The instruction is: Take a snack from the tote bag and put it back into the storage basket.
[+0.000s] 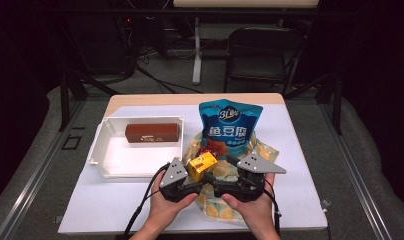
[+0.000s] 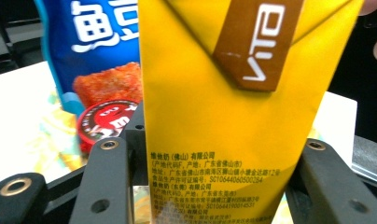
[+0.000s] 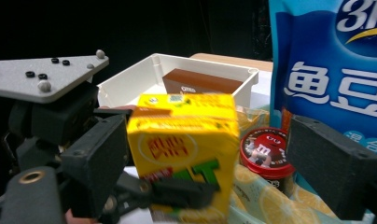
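High view lays out the whole table [image 1: 300, 150]: a white tray [image 1: 104, 150] at the left holding a brown box [image 1: 152, 132], a blue snack bag [image 1: 230, 127] standing at the middle, a lemon-print bag [image 1: 264, 150] lying under and in front of it, and 2 hands at the near edge, each with a gripper. Between them sits the yellow drink carton [image 1: 202, 165], held off the table and tilted, just in front of the blue snack bag. Left gripper view adds what the overhead camera cannot resolve: the carton's side panel [image 2: 233, 116] with its brown flap and fine print, and the 2 black jaws of the left gripper [image 2: 210, 182] pressed against the carton's opposite sides, set at about half their spread with the carton clamped between them. It also shows a slice of the blue snack bag [image 2: 93, 46] and a red lid [image 2: 107, 122] behind the carton. Right gripper view gives the carton's front face [image 3: 184, 154] with red and green lettering, the left gripper [image 3: 130, 186] gripping it from the left, and a small red candy tub [image 3: 265, 154] standing on the lemon-print bag [image 3: 261, 196], which overhead is barely a red spot. The white tray [image 3: 130, 79] and brown box [image 3: 200, 83] lie behind. The right gripper [image 3: 203, 161] stands with its jaws wide; the right jaw is clear of the carton, and whether the left one touches it I cannot tell.
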The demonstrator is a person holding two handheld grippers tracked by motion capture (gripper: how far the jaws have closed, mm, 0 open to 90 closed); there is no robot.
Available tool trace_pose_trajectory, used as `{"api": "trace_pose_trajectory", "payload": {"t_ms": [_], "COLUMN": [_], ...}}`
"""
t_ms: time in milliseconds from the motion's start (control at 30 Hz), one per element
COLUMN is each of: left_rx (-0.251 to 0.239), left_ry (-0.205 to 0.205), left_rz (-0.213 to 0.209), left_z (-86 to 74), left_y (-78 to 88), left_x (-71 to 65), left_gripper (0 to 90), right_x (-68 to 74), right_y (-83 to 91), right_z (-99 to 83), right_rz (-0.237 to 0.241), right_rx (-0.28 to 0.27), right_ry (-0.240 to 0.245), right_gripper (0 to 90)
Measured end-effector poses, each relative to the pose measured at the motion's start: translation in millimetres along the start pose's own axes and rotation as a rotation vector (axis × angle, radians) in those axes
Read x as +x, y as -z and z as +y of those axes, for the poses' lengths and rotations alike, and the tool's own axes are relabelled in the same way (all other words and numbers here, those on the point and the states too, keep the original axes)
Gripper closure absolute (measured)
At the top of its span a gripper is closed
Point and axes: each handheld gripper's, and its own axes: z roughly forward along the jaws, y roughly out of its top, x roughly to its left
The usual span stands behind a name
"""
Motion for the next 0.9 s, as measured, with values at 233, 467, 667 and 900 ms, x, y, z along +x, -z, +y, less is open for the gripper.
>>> {"api": "trace_pose_trajectory", "payload": {"t_ms": [233, 467, 667, 900], "left_rx": [-0.017, -0.028, -0.036, -0.045], "left_ry": [0.027, 0.04, 0.052, 0.072], "left_rz": [0.04, 0.075, 0.087, 0.121], "left_z": [-3.3, -6.0, -8.4, -13.3], "left_y": [12.4, 26.4, 38.9, 49.2], "left_x": [10.0, 21.0, 30.5, 40.6], "left_gripper": [50.9, 50.9, 50.9, 50.8], "right_x": [-10.0, -22.5, -34.1, -48.9], "right_y": [8.4, 12.9, 17.4, 25.8], "right_z": [-6.0, -14.7, -26.2, -40.4], "right_rz": [-0.023, -0.054, -0.085, -0.124], "right_rx": [0.005, 0.019, 0.035, 0.058], "right_ry": [0.007, -0.003, -0.008, -0.024], "right_gripper": [12.1, 12.4, 13.1, 14.0]}}
